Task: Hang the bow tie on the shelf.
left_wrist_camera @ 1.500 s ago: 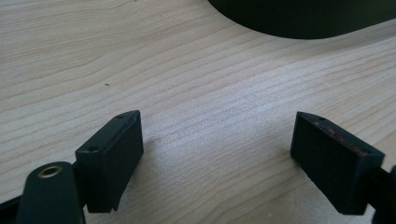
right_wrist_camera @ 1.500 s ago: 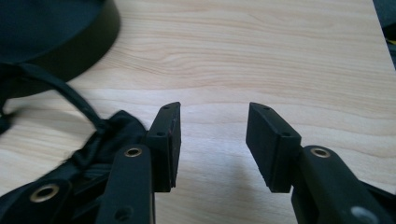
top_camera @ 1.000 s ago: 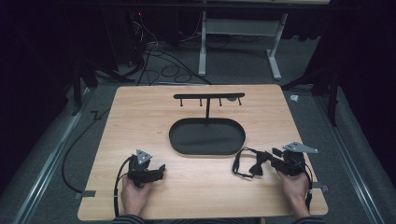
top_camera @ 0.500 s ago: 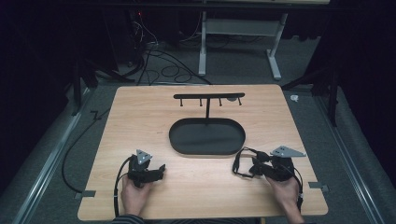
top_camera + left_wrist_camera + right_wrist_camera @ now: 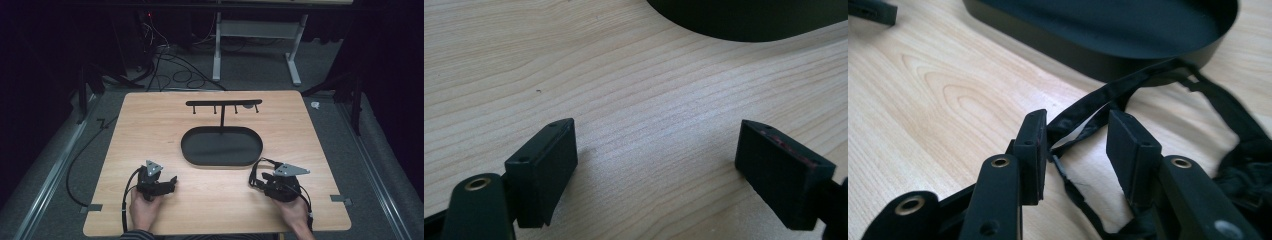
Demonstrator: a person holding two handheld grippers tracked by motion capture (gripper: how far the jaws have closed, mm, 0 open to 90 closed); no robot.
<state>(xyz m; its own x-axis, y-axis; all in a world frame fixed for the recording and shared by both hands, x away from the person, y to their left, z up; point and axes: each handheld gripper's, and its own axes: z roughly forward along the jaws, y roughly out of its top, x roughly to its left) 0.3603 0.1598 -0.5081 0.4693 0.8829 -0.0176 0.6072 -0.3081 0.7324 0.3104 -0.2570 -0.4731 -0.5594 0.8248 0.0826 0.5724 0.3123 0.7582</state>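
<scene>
Strap (image 5: 1128, 95), a black looped band, lies beside the oval tray (image 5: 221, 146) at its 4 o'clock, running between my right gripper (image 5: 1075, 142)'s half-open, empty jaws; left gripper (image 5: 659, 165) gapes wide, empty.

Two grippers: left gripper (image 5: 171, 181) and right gripper (image 5: 1074, 145). One black strap (image 5: 1108, 97) between the right jaws. One oval black tray (image 5: 221, 145) ahead of both. One hanger rack (image 5: 223, 103), four pegs counted. One table (image 5: 150, 120).
</scene>
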